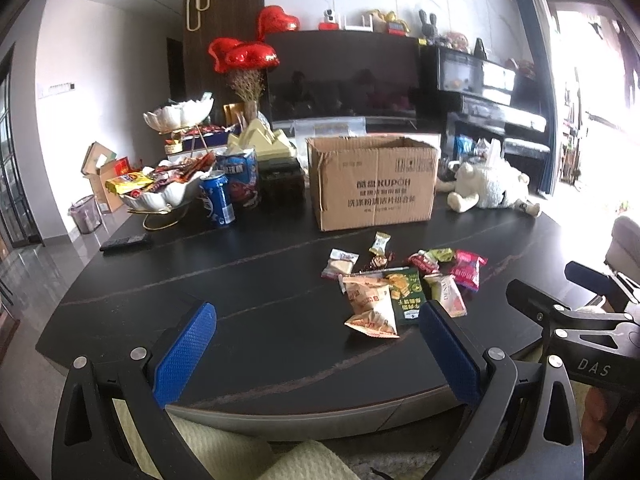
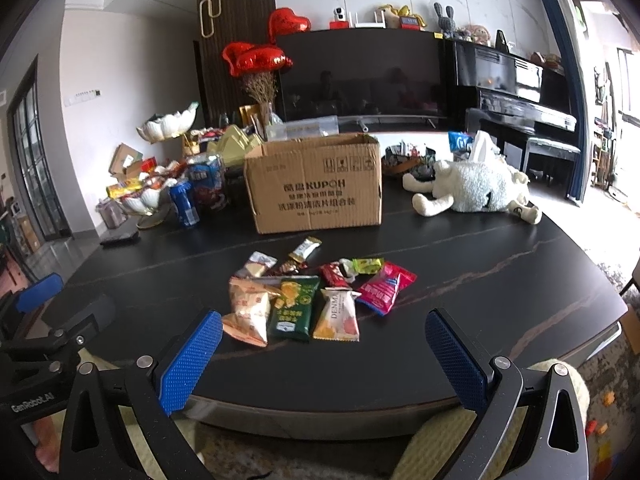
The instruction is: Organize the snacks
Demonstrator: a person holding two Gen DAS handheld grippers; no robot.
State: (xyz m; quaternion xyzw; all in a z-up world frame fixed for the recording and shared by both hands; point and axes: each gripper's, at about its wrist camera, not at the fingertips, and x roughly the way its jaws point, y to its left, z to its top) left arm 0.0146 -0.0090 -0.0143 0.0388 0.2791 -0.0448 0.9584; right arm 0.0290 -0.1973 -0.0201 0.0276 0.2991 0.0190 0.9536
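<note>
Low in the right wrist view, the snacks point(image 2: 316, 300) lie loose at mid-frame on the table point(image 2: 500, 280), the open box point(image 2: 316, 184) just above them. The left gripper point(image 1: 316, 348) and right gripper point(image 2: 324, 350) both gape wide and empty. Best to take the leftmost packet point(image 2: 248, 312) first, pinching its flat edge, and lift it clear before moving boxward.

Bare black tabletop point(image 2: 500, 280) lies open from 3 to 6 o'clock of the snack packets point(image 2: 316, 296). The cardboard box point(image 2: 316, 184) blocks 12 o'clock, the blue can point(image 2: 184, 200) 10 o'clock, the plush toy point(image 2: 472, 188) 2 o'clock.
</note>
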